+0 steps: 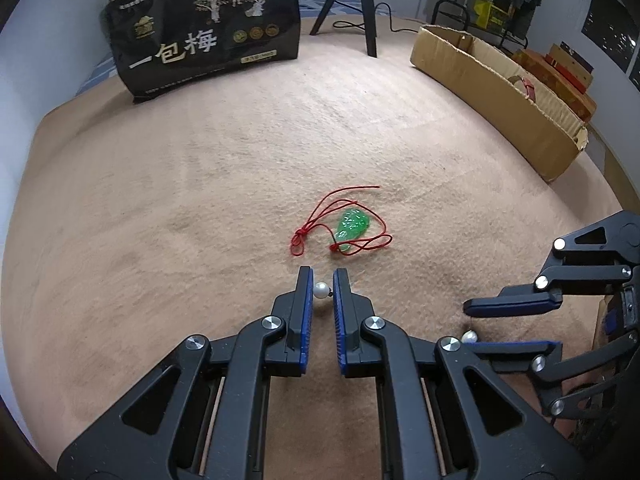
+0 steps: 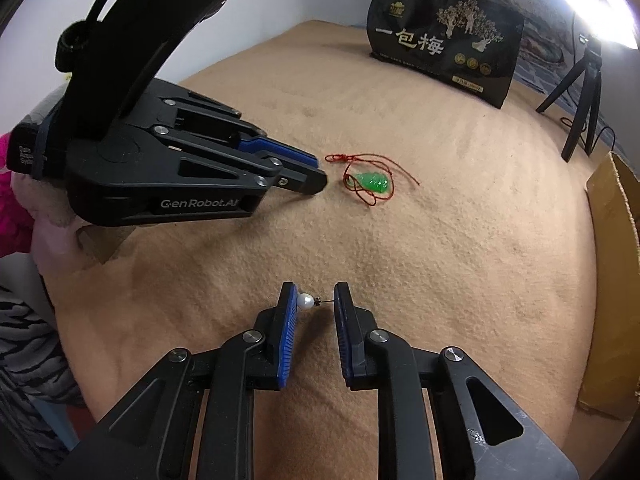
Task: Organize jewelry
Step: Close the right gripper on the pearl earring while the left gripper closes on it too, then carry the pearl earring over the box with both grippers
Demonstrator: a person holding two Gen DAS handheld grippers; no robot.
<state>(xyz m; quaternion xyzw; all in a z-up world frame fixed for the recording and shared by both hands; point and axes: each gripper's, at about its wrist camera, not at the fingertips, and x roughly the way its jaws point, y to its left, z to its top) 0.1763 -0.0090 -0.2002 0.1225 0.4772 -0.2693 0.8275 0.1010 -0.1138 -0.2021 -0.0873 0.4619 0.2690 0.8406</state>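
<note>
A white pearl earring [image 1: 320,290] sits between the blue pads of my left gripper [image 1: 323,276], pearl against the left pad and stud end against the right. My left gripper is shut on it, low over the tan blanket [image 1: 200,200]. My right gripper [image 2: 315,292] is shut on a second pearl earring [image 2: 304,302]: its pearl touches the left pad and its thin post reaches the right pad. A green pendant on a red cord [image 1: 352,226] [image 2: 374,182] lies loose on the blanket just beyond both grippers. Each gripper shows in the other's view: right gripper [image 1: 469,324], left gripper [image 2: 320,172].
A long cardboard box [image 1: 500,92] [image 2: 612,280] holding a few items runs along the right edge of the blanket. A black printed bag [image 1: 208,28] [image 2: 444,40] stands at the back, with a black tripod [image 1: 360,0] [image 2: 584,92] beside it. A pink sleeve [image 2: 12,200] shows at the left.
</note>
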